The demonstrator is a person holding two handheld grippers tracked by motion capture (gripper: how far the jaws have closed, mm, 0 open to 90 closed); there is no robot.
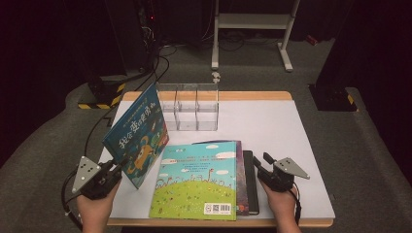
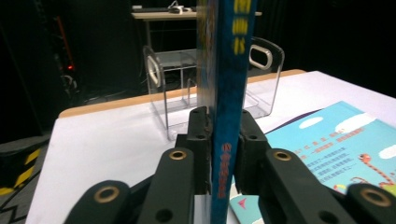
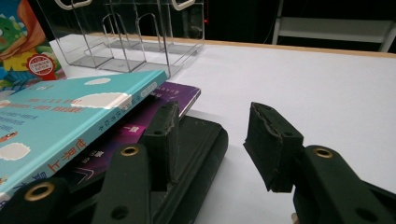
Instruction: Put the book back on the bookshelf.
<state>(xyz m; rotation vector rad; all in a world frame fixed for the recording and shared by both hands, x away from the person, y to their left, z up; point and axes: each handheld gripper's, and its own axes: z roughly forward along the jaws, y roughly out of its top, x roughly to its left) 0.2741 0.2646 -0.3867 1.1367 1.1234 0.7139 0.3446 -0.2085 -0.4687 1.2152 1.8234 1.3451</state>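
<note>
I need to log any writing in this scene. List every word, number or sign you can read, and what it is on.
"我会变勇敢": large yellow title on the blue book held in the left gripper; the last characters are uncertain.
Small line above that title: too small to read.
Yellow characters on that book's spine: blurred.
Light blue book: text lines and barcode too small to read.
Purple book: print unreadable.

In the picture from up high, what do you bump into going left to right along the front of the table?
Left gripper → blue book it holds up → light blue book lying flat → black notebook → right gripper.
</note>
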